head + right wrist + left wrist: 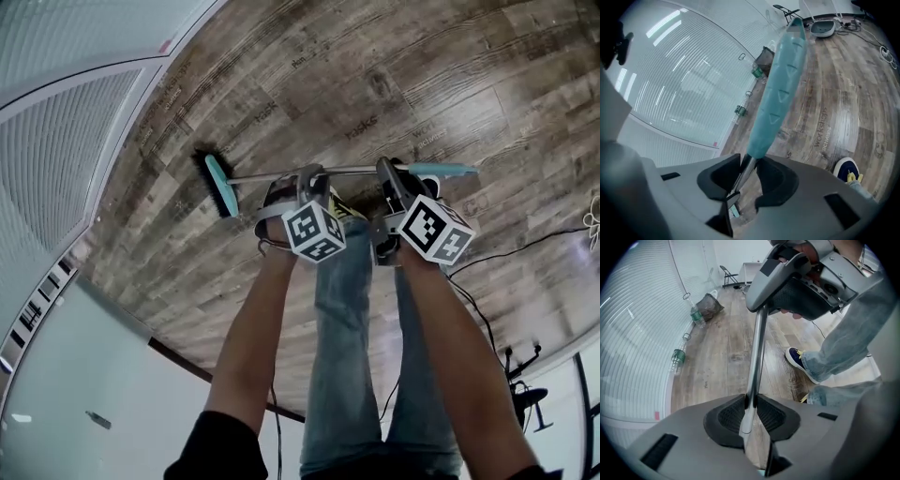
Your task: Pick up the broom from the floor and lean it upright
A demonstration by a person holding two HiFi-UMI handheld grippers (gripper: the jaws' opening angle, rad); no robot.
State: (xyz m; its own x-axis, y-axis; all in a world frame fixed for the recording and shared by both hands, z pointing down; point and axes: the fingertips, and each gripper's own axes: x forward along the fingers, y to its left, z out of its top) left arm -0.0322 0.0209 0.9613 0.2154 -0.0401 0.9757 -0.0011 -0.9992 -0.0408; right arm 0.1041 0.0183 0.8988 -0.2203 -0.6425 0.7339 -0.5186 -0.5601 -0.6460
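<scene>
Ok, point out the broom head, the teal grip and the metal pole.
broom head [222,190], head view, on its teal back.
teal grip [780,91], right gripper view, mid-length.
metal pole [757,348], left gripper view, mid-shaft.

Quick head count: one broom [352,170]. Two grippers, a left gripper [751,414] and a right gripper [748,174], with one marker cube each, so two cubes [314,232] total. Two bottles [677,359] lying along the wall, one dark bag [710,306], one folding chair [729,273]. Two shoes [799,359], two jeans legs [352,375], and two arms [248,347] in the head view.
</scene>
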